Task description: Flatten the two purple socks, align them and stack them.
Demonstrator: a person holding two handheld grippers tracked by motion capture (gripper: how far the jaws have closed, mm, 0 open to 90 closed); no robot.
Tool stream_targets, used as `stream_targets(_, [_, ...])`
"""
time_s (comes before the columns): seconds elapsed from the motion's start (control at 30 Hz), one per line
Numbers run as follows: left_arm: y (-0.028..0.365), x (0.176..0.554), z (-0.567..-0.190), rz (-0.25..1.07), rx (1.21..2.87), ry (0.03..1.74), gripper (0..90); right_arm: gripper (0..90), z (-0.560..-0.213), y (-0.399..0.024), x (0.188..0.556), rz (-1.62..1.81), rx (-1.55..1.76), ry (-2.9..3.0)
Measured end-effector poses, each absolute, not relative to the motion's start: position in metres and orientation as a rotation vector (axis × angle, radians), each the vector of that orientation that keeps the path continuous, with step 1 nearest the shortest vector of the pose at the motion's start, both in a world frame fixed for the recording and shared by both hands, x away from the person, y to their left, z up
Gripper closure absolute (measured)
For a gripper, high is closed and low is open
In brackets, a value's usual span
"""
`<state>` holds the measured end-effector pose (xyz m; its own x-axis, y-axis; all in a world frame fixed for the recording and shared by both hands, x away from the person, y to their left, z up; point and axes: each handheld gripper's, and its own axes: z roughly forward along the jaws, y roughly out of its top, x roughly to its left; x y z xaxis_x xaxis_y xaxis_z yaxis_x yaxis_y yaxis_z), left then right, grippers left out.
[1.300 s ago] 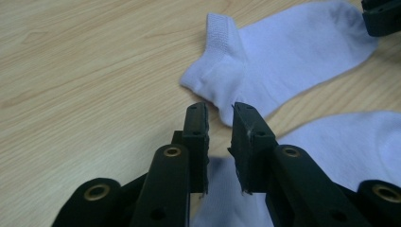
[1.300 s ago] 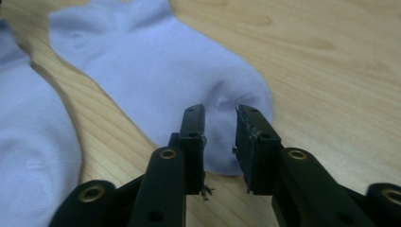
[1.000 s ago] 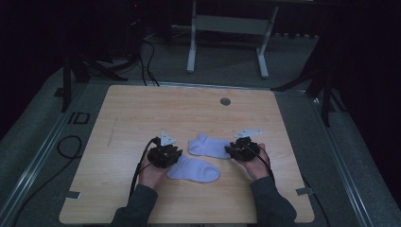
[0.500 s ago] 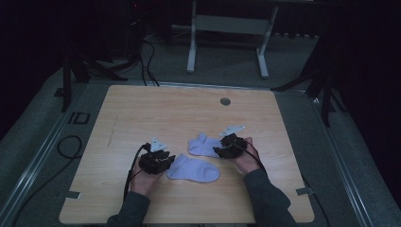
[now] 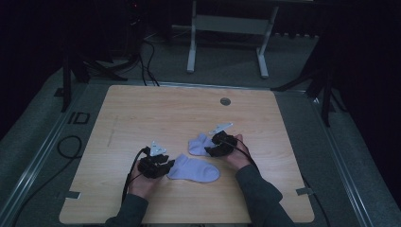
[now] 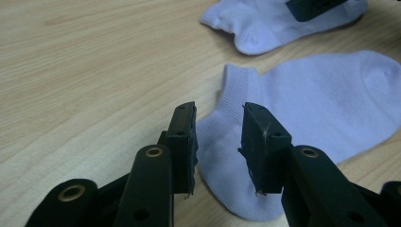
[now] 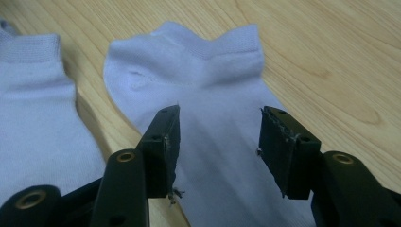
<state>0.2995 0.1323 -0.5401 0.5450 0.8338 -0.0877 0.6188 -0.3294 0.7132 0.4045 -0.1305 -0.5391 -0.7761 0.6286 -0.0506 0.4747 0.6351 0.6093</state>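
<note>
Two pale lilac ankle socks lie on the desk [image 5: 142, 109], apart from each other. The near sock [image 5: 195, 169] lies flat with its ribbed cuff toward the left gripper [image 5: 165, 164], whose jaws stand spread over that cuff edge. The far sock [image 5: 198, 144] lies under the right gripper [image 5: 210, 149], jaws spread above its knit body, cuff pointing away. One round grommet [image 5: 225, 101] sits near the desk's far edge. Light wood grain covers the rounded rectangular desktop. Grey carpet [image 5: 302, 109] surrounds it in a dim room, with a white metal frame [image 5: 227, 28] beyond.
</note>
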Motion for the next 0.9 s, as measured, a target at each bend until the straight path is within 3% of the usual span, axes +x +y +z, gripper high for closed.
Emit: stream_targets(0.9, [0.136,0.291,-0.539,0.389,2.057,1.176,63.3,40.1,-0.549,-0.125,0.419,0.919,0.954,2.641])
